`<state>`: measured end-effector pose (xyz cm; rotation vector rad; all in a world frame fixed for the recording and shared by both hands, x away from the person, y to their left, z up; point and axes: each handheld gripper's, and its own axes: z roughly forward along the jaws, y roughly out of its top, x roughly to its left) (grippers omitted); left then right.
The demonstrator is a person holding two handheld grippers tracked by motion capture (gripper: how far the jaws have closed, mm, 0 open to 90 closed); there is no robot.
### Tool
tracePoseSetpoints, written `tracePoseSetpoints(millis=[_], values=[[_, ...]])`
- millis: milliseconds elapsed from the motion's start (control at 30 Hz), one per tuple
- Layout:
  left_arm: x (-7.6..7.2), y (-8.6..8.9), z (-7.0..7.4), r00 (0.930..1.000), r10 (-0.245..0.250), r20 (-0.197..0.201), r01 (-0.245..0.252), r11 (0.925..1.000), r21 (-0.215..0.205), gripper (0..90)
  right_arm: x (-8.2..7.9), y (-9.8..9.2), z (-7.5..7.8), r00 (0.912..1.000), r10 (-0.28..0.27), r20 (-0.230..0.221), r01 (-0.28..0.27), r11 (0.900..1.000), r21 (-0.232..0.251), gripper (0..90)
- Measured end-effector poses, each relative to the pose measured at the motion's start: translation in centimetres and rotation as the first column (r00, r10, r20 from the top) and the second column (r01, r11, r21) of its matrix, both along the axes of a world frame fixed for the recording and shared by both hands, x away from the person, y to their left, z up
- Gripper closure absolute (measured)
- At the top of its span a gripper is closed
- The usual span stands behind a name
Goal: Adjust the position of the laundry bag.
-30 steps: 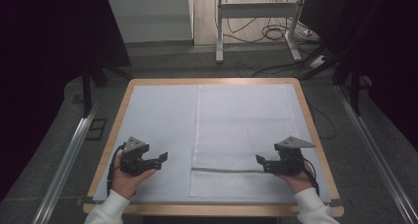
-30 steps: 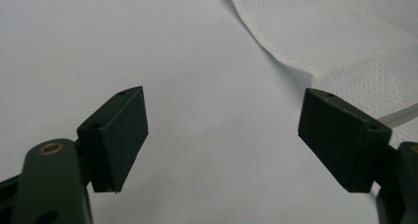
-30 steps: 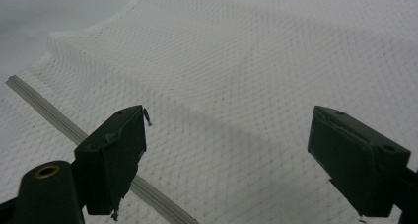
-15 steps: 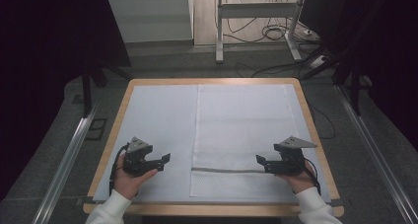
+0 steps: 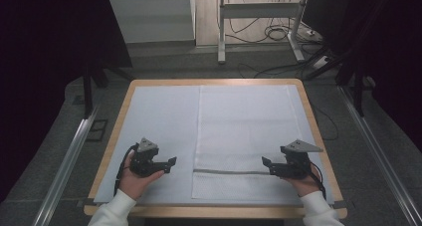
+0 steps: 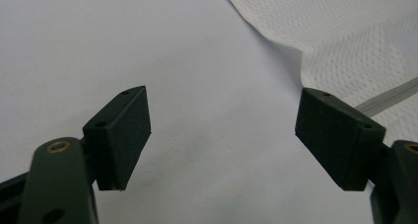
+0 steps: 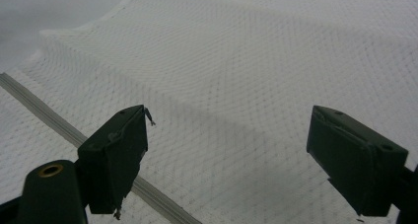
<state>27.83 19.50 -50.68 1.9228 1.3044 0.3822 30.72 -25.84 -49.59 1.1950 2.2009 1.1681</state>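
Looking down from the high view, we find a white mesh towel (image 5: 246, 136) spread flat across the centre-right of the frame, on the pale table cover (image 5: 159, 121). A grey stripe (image 5: 231, 172) crosses its lower part. Our left gripper (image 5: 170, 162) sits lower left, just beside the towel's left edge, jaws spread wide with nothing between them. Our right gripper (image 5: 265, 162) sits lower right at the towel's right edge near the stripe, jaws likewise wide and empty. In the right gripper view, mesh (image 7: 236, 86) and stripe (image 7: 34, 103) lie beneath the jaws.
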Motion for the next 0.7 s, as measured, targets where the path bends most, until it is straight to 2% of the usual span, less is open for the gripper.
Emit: tracePoseSetpoints(millis=[133,333,467,600,700], values=[[-0.2,0.4,0.5,0.9999,0.004,0.010,-0.004,0.9995,-0.031,21.9,-0.1,-0.1,0.3,0.9993,-0.022,0.031,0.022,1.000,-0.001,16.1],[0.1,0.2,0.4,1.0000,-0.006,-0.001,0.006,0.9986,-0.052,23.8,0.0,-0.2,0.3,0.9994,-0.023,0.024,0.023,1.000,-0.004,16.0],[0.0,-0.2,0.6,0.9998,0.011,0.018,-0.010,0.9987,-0.051,26.4,0.1,-0.1,0.2,0.9994,-0.025,0.023,0.025,1.000,-0.012,16.0],[0.1,-0.7,0.8,0.9999,0.010,0.013,-0.010,0.9985,-0.053,27.8,0.1,-0.1,0.1,0.9994,-0.027,0.022,0.027,1.000,-0.013,16.0],[0.2,-1.6,0.9,1.0000,-0.002,-0.006,0.001,0.9980,-0.064,28.9,0.1,-0.1,0.1,0.9996,-0.025,0.015,0.025,1.000,-0.010,15.9]])
